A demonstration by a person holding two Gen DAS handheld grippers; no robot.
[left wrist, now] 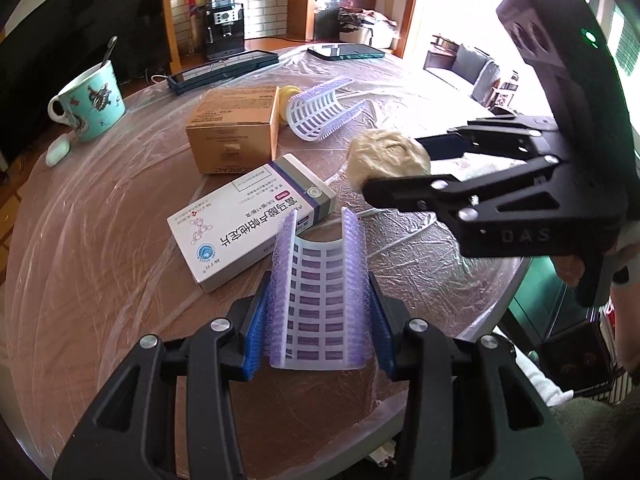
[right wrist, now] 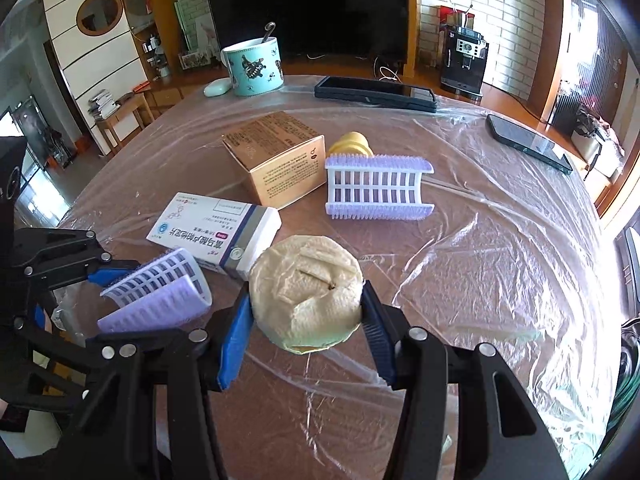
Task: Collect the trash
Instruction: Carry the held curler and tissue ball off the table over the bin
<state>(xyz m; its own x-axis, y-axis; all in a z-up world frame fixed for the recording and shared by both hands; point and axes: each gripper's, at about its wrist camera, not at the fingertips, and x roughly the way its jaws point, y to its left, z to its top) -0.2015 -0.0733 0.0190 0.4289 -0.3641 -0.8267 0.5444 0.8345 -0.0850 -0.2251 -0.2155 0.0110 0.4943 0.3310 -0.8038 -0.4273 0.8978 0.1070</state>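
Left wrist view takes in the round table point(left wrist: 100, 240), the largest thing here, its brown top wrapped in thin, wrinkled, glossy clear film that catches the window light. On it lie the stiff cartons: a tan cardboard box point(left wrist: 234, 128) with sharp square edges, and just in front of it a flat white medicine carton point(left wrist: 240, 220) with a grey-blue band and printed text. Beyond the tan box rests a second ribbed plastic piece point(left wrist: 320, 110), a curved white lattice edged with lilac bristles, touching a small yellow object whose nature I cannot tell. The step in hand looks like carrying off a double pick: both pieces of trash are gripped and lifted clear of the film. The right gripper point(right wrist: 306, 308) is clenched on a squashed roll of cream tissue point(right wrist: 308, 292), soft, crinkled and dented at its core, held above the table's near part. The left gripper point(left wrist: 318, 316) is clamped on a curved bristled lattice point(left wrist: 318, 292), which bows inward between the blue pads. Next, I judge, both loads must travel to a bin, which no view shows; the springy lattice could pop free if the squeeze loosens, and the cartons remain to be collected.
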